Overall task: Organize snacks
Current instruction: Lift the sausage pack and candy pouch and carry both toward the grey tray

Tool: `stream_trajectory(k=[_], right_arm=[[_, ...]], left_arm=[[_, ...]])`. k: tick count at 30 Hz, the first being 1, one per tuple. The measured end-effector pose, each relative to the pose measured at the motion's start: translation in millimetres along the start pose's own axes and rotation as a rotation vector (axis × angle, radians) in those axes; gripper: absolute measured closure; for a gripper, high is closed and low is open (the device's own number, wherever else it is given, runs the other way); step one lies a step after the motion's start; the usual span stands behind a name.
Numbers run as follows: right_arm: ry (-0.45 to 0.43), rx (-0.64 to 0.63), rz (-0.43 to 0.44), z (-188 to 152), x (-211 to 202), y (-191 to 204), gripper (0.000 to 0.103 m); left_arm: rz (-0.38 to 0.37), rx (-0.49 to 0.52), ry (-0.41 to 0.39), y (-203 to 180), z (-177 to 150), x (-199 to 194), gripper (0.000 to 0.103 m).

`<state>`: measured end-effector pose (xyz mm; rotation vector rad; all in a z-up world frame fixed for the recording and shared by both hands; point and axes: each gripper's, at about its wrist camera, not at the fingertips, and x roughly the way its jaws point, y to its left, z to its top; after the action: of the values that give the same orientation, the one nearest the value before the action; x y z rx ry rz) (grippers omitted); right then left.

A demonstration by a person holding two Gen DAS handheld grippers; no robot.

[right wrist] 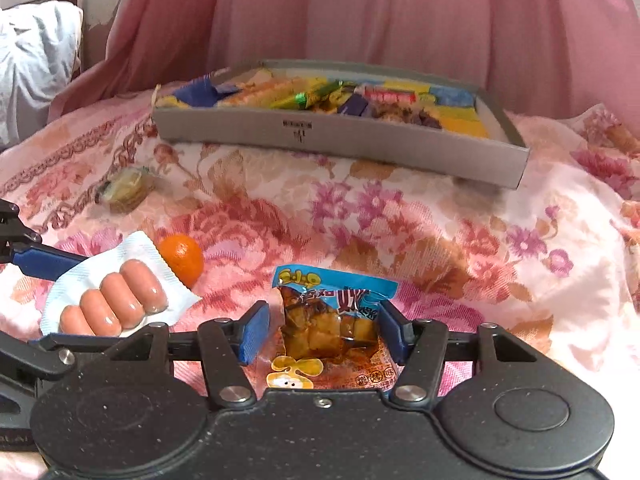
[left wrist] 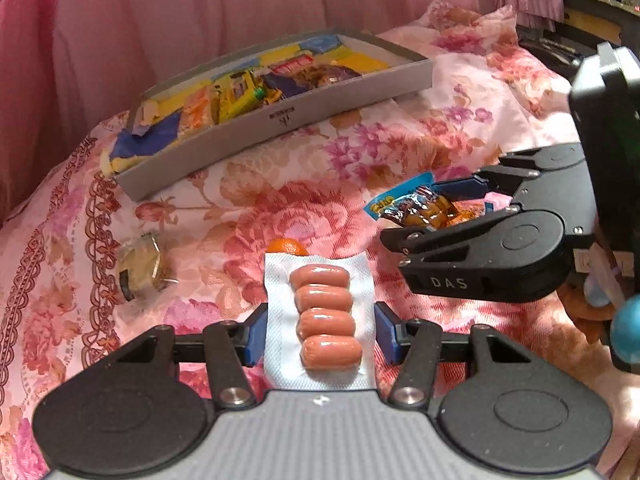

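1. My left hand-held gripper [left wrist: 320, 334] is clamped on a sausage pack [left wrist: 325, 322]: both blue pads press the white edges of the pack, which holds four small sausages in a row.
2. My right hand-held gripper [right wrist: 320, 330] has a blue snack packet [right wrist: 334, 322] between its pads. The right pad touches the packet; at the left pad I cannot tell whether there is contact, so I cannot say if the grip is closed on it.
3. An orange [right wrist: 181, 258] lies on the floral bedspread [right wrist: 440, 248], just beyond the far end of the sausage pack.
4. A small wrapped biscuit [left wrist: 141, 270] lies on the bedspread to my left, apart from both grippers.
5. The grey box [right wrist: 340, 140] sits further back on the bedspread, in front of the pink curtain [right wrist: 360, 12]. It holds many snacks in yellow, blue and green wrappers.
6. In the left wrist view the right gripper reaches in from the right side, near the sausage pack.
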<state>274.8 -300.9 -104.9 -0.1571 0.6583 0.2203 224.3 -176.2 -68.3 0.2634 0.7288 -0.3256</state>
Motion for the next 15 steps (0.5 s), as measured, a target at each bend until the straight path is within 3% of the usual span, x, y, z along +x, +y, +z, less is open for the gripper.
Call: stream_trajectory(k=[8, 15], right_arm=[[-0.099, 0.031, -0.029, 7, -13, -6, 0.043], [-0.257, 0.031, -0.081, 21, -26, -12, 0.043]], left_arm=[[-0.007, -0.096, -0.106, 18, 13, -15, 0.045], [0.041, -0.142, -0.212, 31, 45, -19, 0.045]])
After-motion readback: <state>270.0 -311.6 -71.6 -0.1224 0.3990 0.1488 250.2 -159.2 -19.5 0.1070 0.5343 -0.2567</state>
